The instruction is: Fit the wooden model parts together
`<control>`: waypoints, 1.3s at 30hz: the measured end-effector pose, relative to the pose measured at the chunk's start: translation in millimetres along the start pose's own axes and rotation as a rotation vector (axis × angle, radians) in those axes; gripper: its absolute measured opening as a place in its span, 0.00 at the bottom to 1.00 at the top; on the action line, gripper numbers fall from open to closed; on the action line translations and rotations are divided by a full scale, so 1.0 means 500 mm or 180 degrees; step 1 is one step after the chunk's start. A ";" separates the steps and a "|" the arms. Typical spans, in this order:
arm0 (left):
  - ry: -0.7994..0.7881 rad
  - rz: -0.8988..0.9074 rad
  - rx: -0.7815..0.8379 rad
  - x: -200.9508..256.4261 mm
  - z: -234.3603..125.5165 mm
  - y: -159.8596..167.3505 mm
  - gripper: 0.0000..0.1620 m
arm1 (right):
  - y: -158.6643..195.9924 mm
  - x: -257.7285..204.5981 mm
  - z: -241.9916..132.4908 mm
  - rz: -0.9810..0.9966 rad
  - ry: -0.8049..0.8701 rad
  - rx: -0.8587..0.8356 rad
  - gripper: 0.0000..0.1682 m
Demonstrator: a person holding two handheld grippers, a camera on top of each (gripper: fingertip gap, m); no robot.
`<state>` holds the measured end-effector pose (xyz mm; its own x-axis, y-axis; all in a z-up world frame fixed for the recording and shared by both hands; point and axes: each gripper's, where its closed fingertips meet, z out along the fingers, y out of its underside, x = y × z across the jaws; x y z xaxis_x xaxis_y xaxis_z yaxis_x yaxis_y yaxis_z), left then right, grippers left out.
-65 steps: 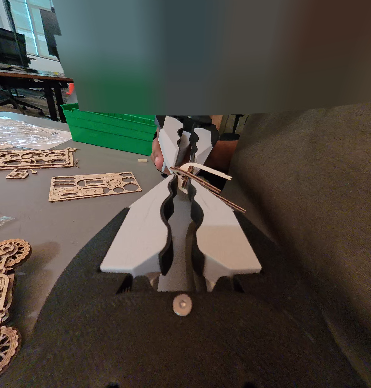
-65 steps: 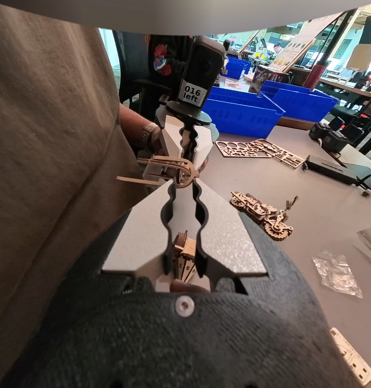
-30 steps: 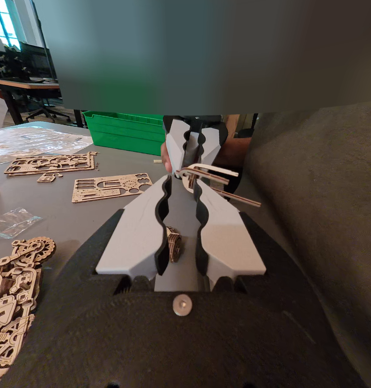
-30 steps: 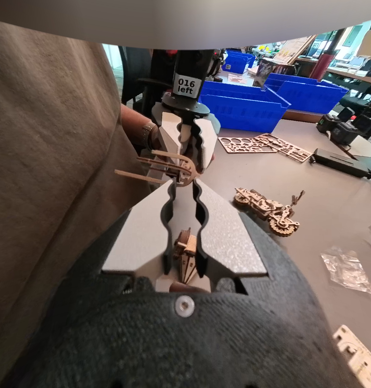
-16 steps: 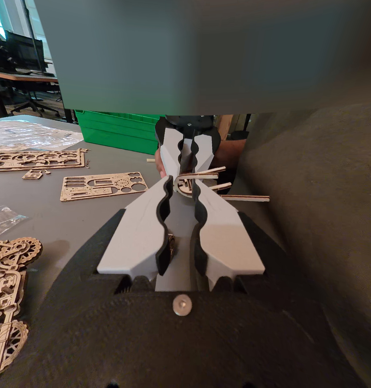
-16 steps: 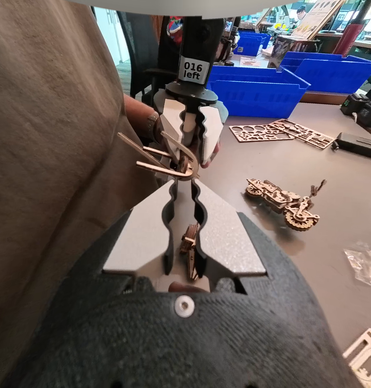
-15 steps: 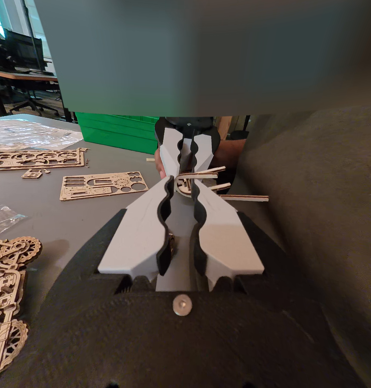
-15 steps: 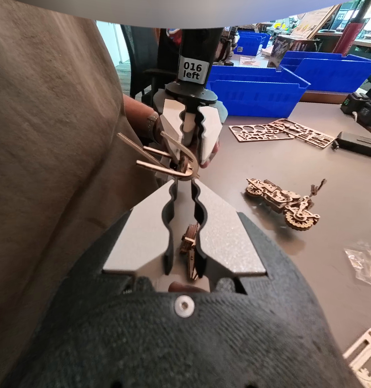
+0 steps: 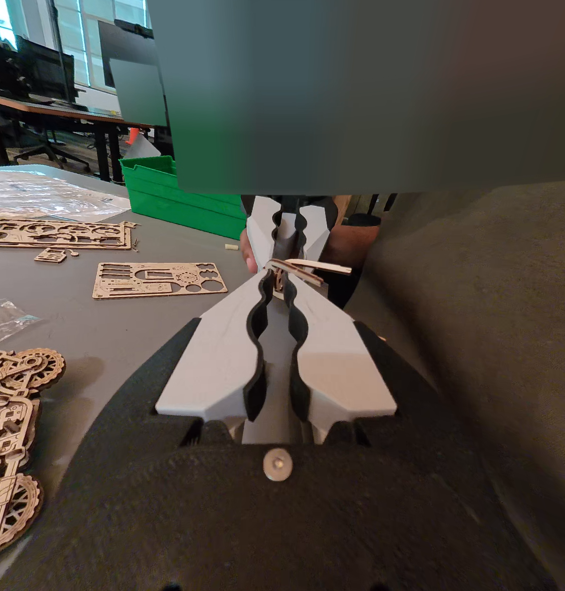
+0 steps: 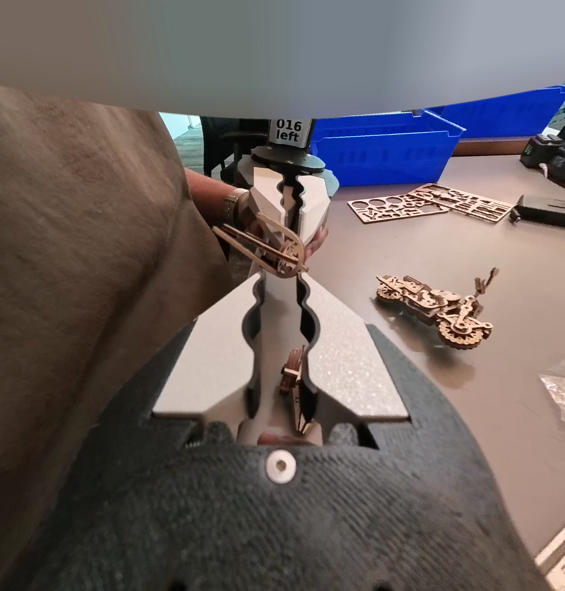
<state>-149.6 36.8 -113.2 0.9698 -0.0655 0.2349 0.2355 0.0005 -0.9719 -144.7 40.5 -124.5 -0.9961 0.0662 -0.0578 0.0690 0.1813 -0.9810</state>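
A wooden fork part [image 10: 276,252], an arch with thin prongs and a small gear, hangs between both grippers, which meet tip to tip above the grey table [image 10: 402,256]. My left gripper [image 9: 277,276] is shut on it at the gear end; the prongs [image 9: 319,268] point right. In the right wrist view the left gripper [image 10: 286,235] comes from the far side. My right gripper [image 10: 280,279] is closed narrowly on the part's lower edge. A small wooden piece [image 10: 294,377] shows in the gap near the right fingers' base; I cannot tell whether it is gripped.
A person's torso [image 9: 466,351] is close on one side. A finished wooden motorcycle [image 10: 434,307] and cut-out wooden sheets [image 9: 159,281] [image 10: 428,208] lie on the table. A green bin [image 9: 178,204], blue bins [image 10: 386,153] and plastic bags [image 9: 2,319] stand around. My two grippers' fingertips are within a few centimetres of each other. My right tips are roughly 15 centimeters from the finished wooden motorcycle [image 10: 434,307].
The fork part has turned between the tips; its prongs swung from sideways to slanting up. The small gear piece seen in the left gripper's gap no longer shows.
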 end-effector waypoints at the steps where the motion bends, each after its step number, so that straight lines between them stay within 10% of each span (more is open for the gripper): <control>1: 0.0003 0.0007 0.0000 0.001 0.000 0.000 0.02 | -0.001 0.000 0.000 -0.0002 0.0001 0.0002 0.11; 35: -0.0206 0.0053 -0.0053 -0.011 0.011 0.006 0.01 | 0.001 0.019 0.012 0.0338 0.0077 0.0056 0.01; 39: -0.0180 0.0073 -0.0041 -0.007 0.010 0.005 0.01 | 0.005 0.005 0.012 0.0276 -0.0043 0.0011 0.12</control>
<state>-152.2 41.9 -116.3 0.9771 -0.0091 0.2127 0.2126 -0.0114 -0.9771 -147.4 35.3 -128.1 -0.9871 0.0682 -0.1449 0.1547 0.1721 -0.9728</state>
